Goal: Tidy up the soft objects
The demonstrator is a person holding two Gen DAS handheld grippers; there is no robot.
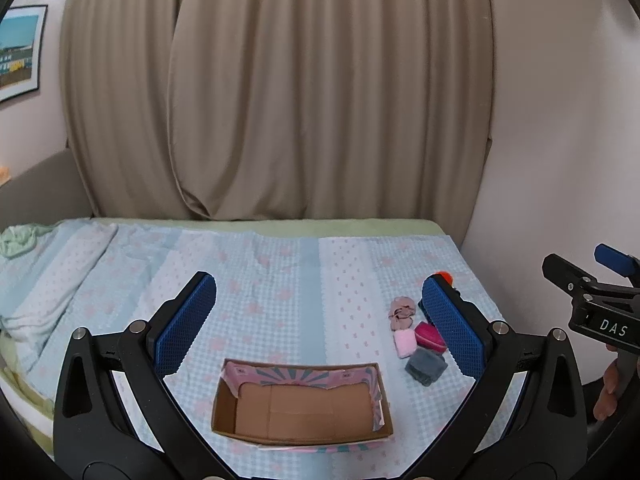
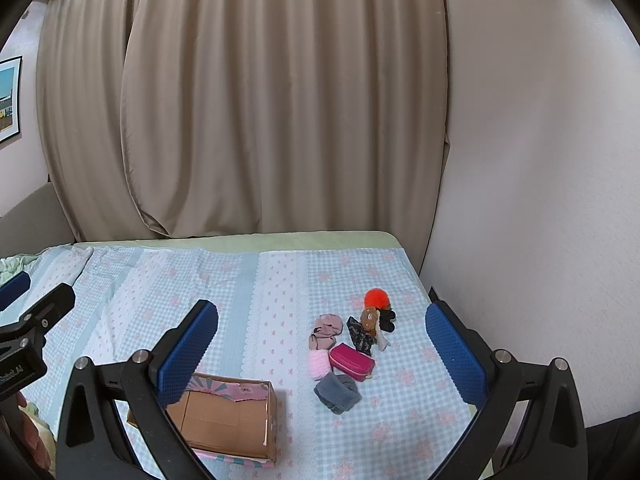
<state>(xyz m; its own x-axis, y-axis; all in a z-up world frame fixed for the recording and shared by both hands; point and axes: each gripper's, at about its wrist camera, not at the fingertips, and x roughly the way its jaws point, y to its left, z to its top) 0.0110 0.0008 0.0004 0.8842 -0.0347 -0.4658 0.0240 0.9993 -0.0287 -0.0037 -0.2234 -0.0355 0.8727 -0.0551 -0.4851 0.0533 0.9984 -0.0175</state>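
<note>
Here, one open cardboard box (image 1: 302,404) sits on the bed (image 1: 256,280), empty inside, with its open top facing up. To its right lies one cluster of soft items, counted from nearest to farthest: one grey cloth (image 2: 337,393), one pink puff (image 2: 319,363), one magenta pouch (image 2: 352,361), one beige fabric piece (image 2: 326,332), one dark patterned piece (image 2: 360,336), one brown plush (image 2: 370,319), one black piece (image 2: 387,317) and one orange pom-pom (image 2: 377,298). The pouch touches the puff and the grey cloth; the pom-pom lies at the far end of the group, just beside the plush.

The cluster lies near the bed's right edge, which runs along the wall (image 2: 540,160). A curtain (image 1: 276,88) hangs behind the far edge. Bare bedspread extends between box and cluster, and a wider stretch lies left of the box and beyond it.

The left tongs (image 1: 316,326) stand wide open above the bed, framing the box, holding nothing and touching nothing. The right tongs (image 2: 322,354) are likewise spread wide and empty, with the cluster seen between the fingers and the box behind the left finger (image 2: 186,354).
</note>
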